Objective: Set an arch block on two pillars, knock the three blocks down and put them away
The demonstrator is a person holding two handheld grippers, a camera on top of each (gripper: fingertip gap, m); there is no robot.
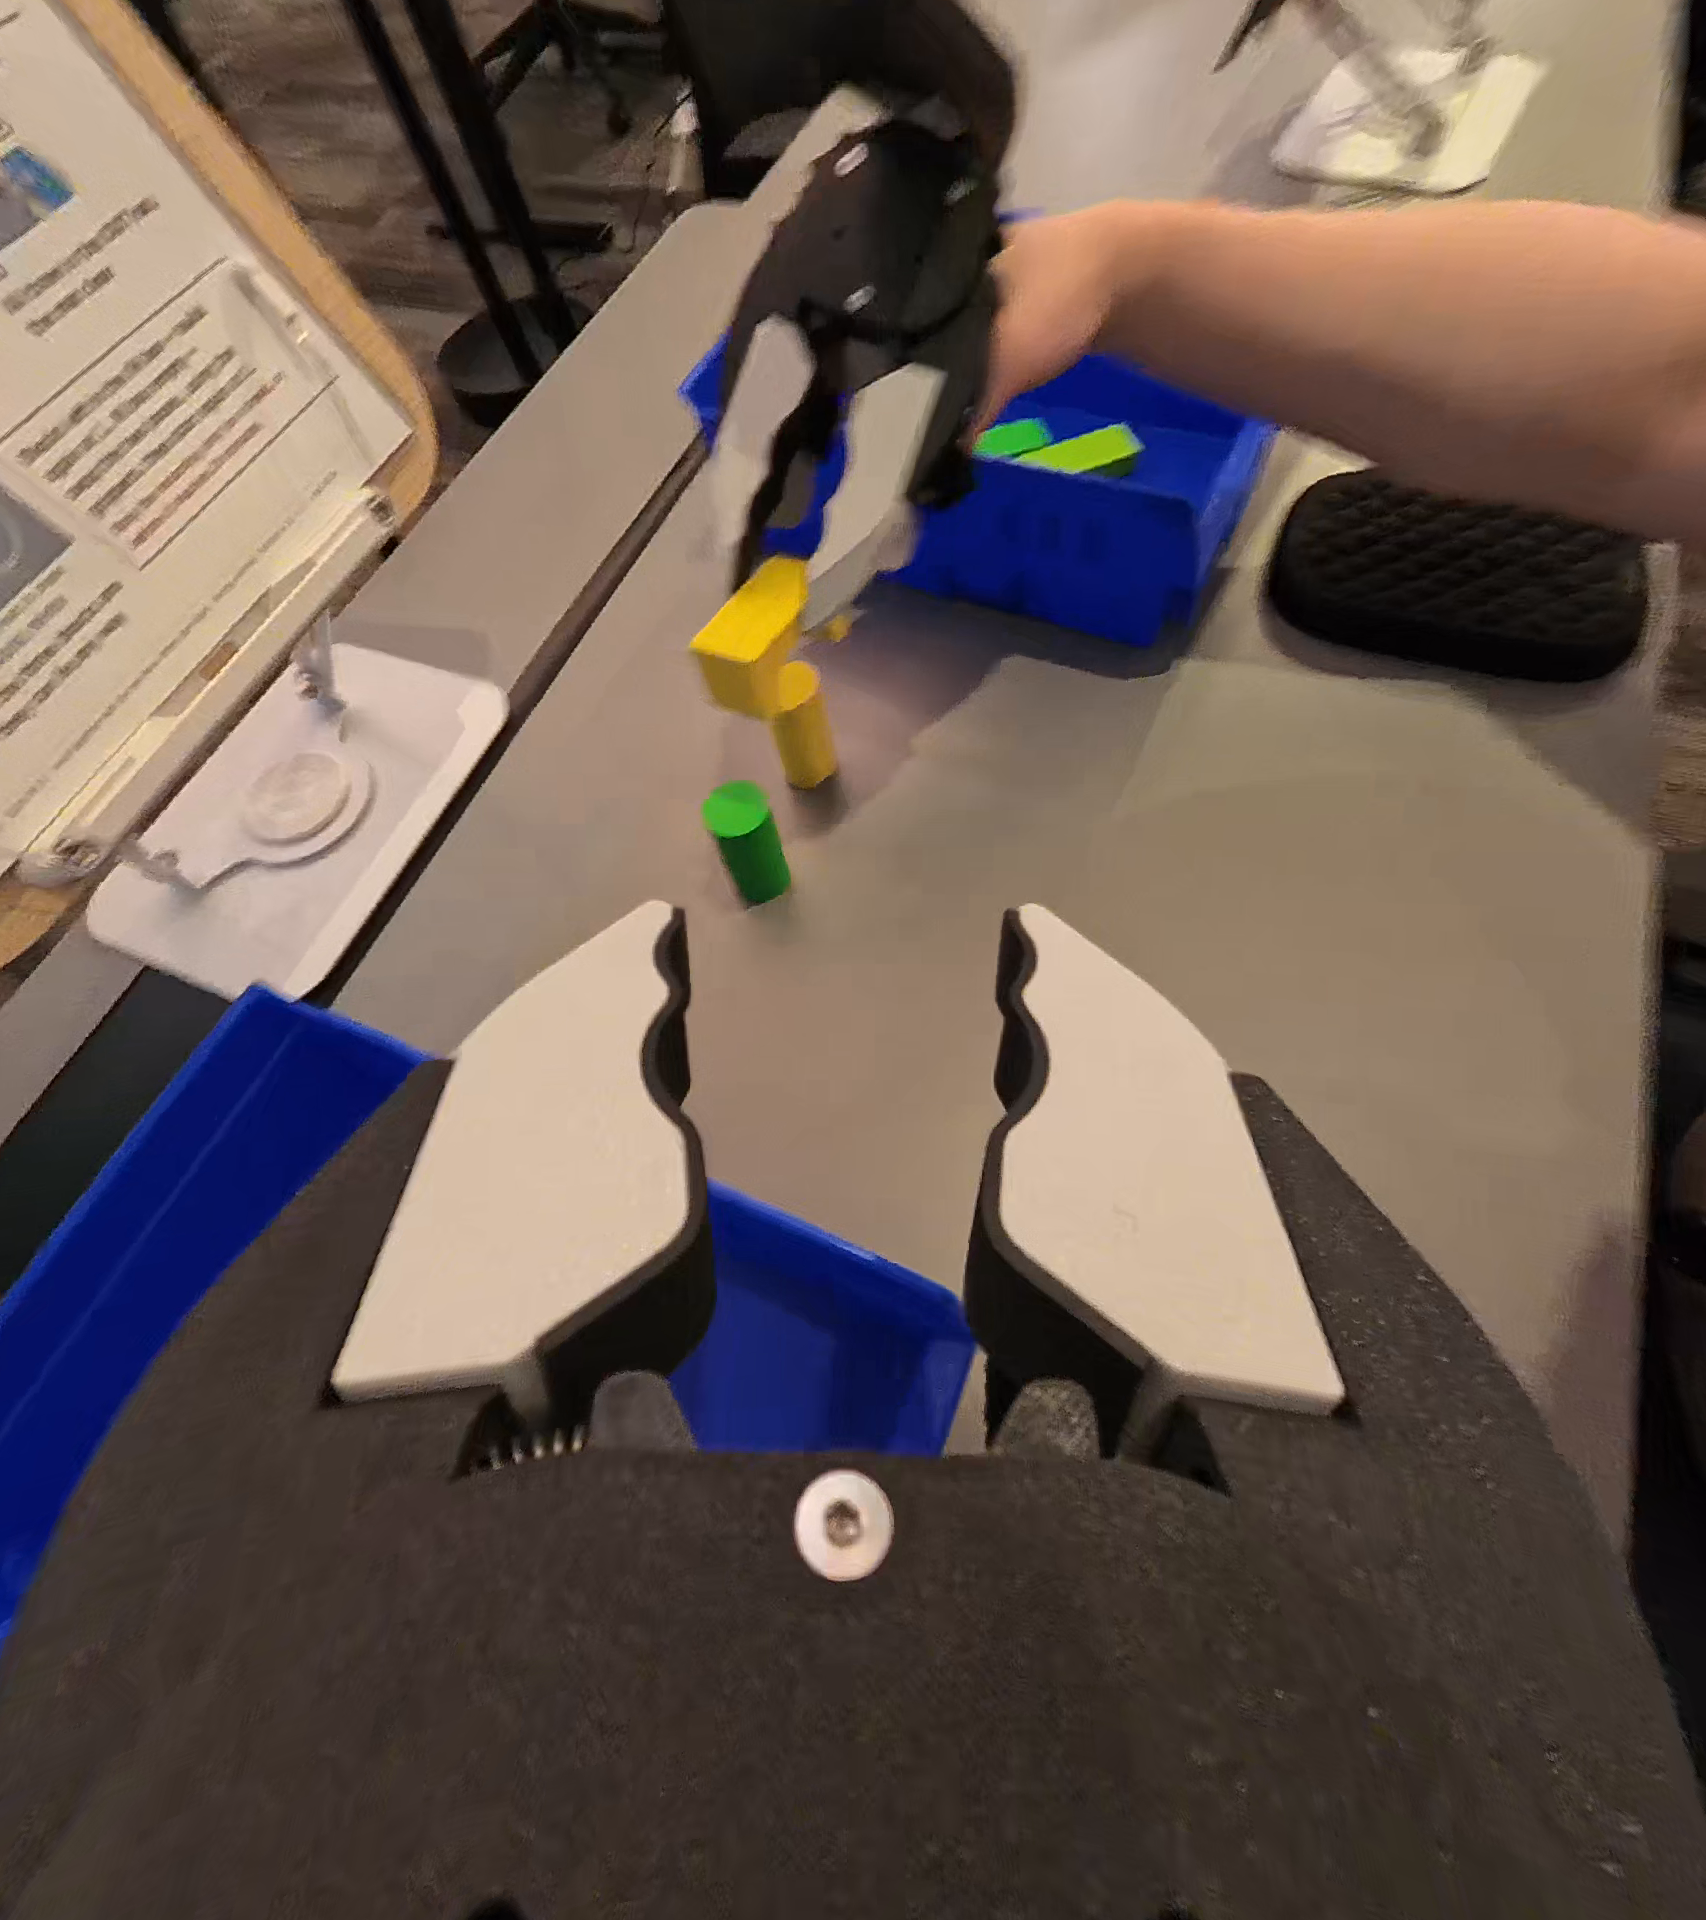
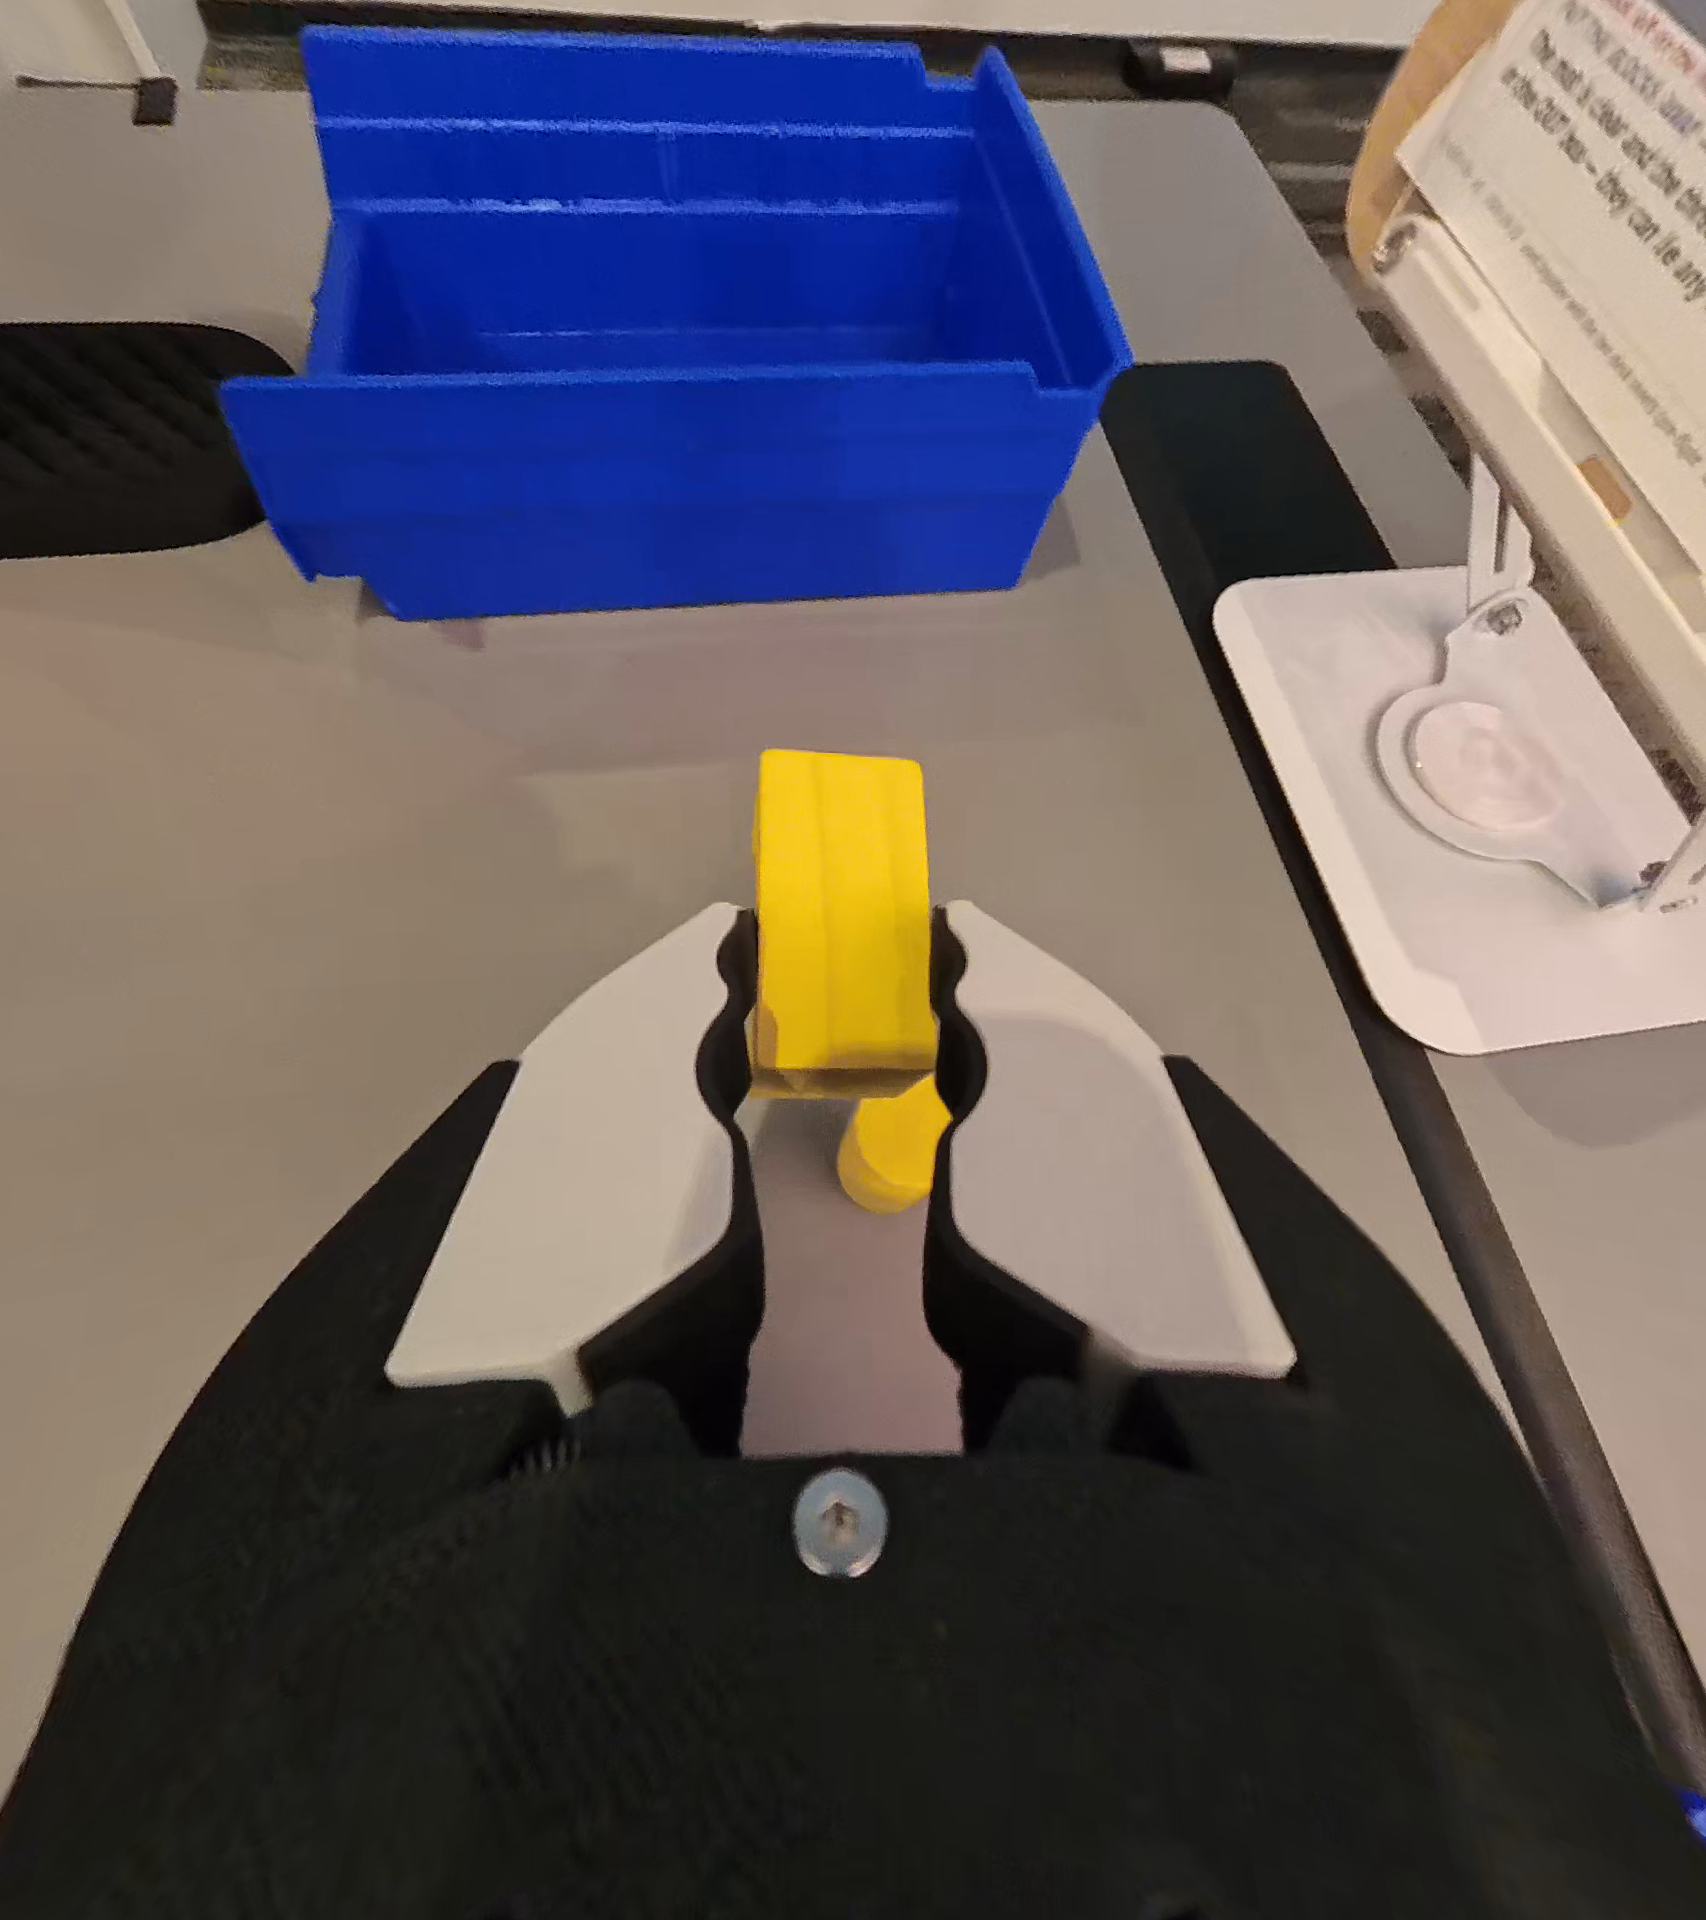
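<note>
- Your right gripper point(image 2: 844, 997) clamps the yellow arch point(image 2: 841, 914) between its fingertips, above the table point(image 2: 205, 935).
- The arch sticks out past the tips; one end hangs over the yellow pillar point(image 1: 805, 732), which stands upright beneath it. You cannot tell whether they touch.
- The green pillar point(image 1: 747, 844) stands upright just beside the yellow one, nearer your left gripper point(image 1: 844, 935).
- Your left gripper is spread wide and holds nothing, above the near bin point(image 1: 205, 1122).
- The far bin point(image 1: 1088, 540), behind the arch, holds green blocks point(image 1: 1067, 449).
</note>
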